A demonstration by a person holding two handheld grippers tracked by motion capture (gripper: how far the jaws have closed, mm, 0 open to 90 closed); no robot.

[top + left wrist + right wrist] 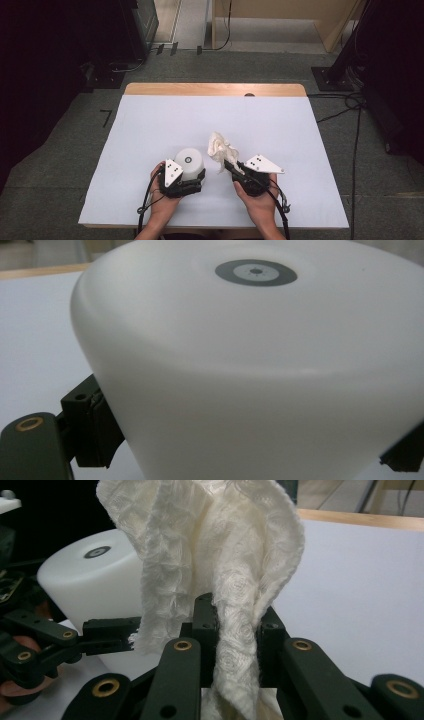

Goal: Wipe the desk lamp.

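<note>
An upturned white cup with a grey ring mark on its base stands near the table's front. My left gripper is shut on it, one jaw against each side. In the left gripper view the cup sits close up between the black fingers. To its right, my right gripper is shut on a crumpled white paper towel, which rises above the jaws. In the right gripper view the towel stands pinched in the gripper, with the cup behind at the left.
A white sheet covers the table, and a strip of wood shows at the far edge. Dark equipment stands on the floor to the left and right, with cables at the right.
</note>
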